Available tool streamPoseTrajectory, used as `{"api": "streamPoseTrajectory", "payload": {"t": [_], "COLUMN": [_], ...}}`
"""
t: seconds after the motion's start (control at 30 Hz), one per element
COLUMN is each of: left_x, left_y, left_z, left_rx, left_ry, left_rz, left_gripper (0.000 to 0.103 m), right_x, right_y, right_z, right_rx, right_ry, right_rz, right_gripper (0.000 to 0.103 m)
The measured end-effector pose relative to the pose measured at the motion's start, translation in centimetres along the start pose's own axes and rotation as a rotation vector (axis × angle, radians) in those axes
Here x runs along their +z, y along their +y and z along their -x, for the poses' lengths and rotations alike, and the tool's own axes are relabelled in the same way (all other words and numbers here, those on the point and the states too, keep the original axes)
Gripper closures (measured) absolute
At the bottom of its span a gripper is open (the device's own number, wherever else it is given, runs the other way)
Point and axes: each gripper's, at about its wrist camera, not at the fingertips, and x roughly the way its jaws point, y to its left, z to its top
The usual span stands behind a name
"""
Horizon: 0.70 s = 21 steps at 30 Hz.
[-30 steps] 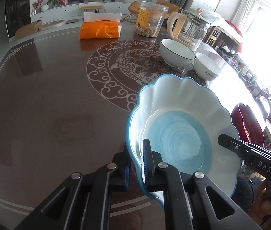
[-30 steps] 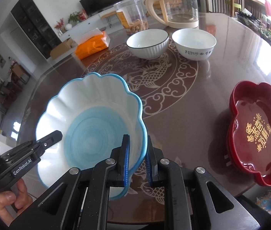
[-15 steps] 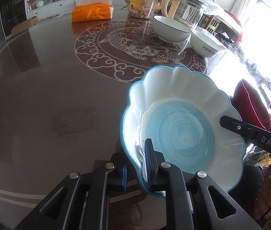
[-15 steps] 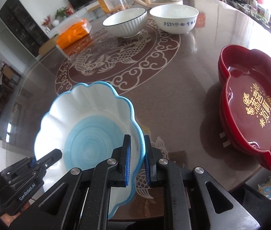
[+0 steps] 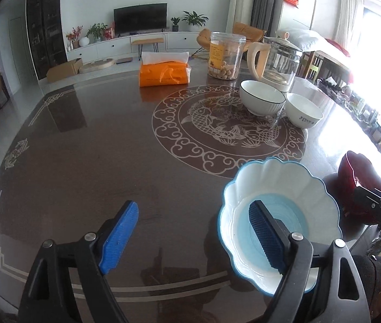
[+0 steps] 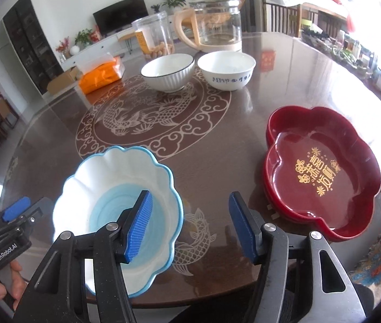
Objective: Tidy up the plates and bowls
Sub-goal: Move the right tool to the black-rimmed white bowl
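From my left wrist view, the left hand-held gripper (image 5: 193, 235) stands wide, its jaws having just opened, and nothing is pinched between them: the scalloped blue-and-white bowl (image 5: 279, 202) sits on the tabletop (image 5: 96, 161) with its near left rim just inside my right pad, the rest of it lying off to the right of the gripper. Far ahead and to the right stand the ribbed white bowl (image 5: 262, 101) and the lettered white bowl (image 5: 303, 113), touching or nearly so. From my right wrist view, the right hand-held gripper (image 6: 189, 222) is likewise wide and empty, its jaws just opened too; the scalloped bowl lies to its left, its right rim under my left pad. The red lacquer dish (image 6: 322, 172) rests on the tabletop to the right and slightly ahead, plainly nearer this gripper than the left one. I judge the right hand better placed for the red dish; the two white bowls lie straight ahead, well apart from both.
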Motion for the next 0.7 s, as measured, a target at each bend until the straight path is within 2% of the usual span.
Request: {"api": "streamPoseTrajectory", "payload": {"t": [0.1, 0.27, 0.33, 0.5, 0.7], "left_x": [0.6, 1.1, 1.2, 1.4, 1.5], "left_y": [-0.3, -1.3, -1.6, -2.4, -2.3], "left_z": [1.8, 3.6, 3.9, 4.2, 4.3], "left_rx": [0.038, 0.011, 0.002, 0.036, 0.050], "left_ry": [-0.041, -0.052, -0.054, -0.059, -0.061], "left_rz": [-0.032, -0.057, -0.060, -0.088, -0.096], "left_gripper": [0.008, 0.007, 0.007, 0.007, 0.007], "right_x": [-0.1, -0.1, 0.0, -0.4, -0.4], "right_y": [0.1, -0.2, -0.4, -1.1, -0.6], "right_z": [2.3, 5.2, 5.8, 6.8, 7.8], "right_rx": [-0.032, -0.071, -0.086, -0.124, -0.104], "right_ry": [-0.064, -0.131, -0.138, -0.152, -0.176], "right_rz": [0.005, -0.002, -0.014, -0.020, 0.003], "right_gripper": [0.032, 0.027, 0.027, 0.027, 0.027]}}
